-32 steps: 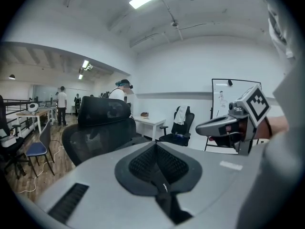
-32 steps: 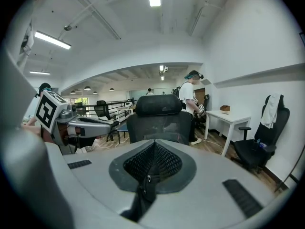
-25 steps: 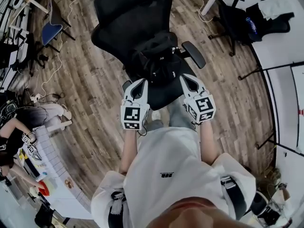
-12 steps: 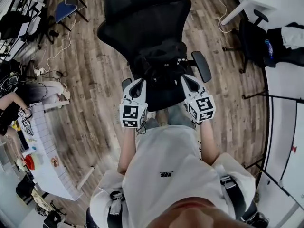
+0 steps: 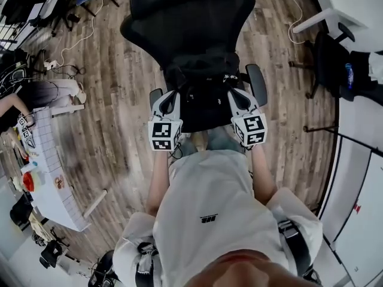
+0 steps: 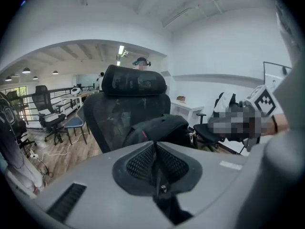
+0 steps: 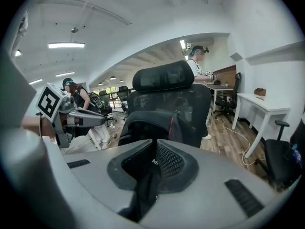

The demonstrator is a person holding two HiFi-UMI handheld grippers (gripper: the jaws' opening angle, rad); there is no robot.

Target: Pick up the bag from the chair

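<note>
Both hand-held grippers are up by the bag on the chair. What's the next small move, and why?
Probably open both wider before closing in. The left hand-held gripper has its jaws together. The right hand-held gripper has just been opening; its jaws stand only slightly apart, with nothing between them. The bag sits on the chair just ahead, and neither holds it.
</note>
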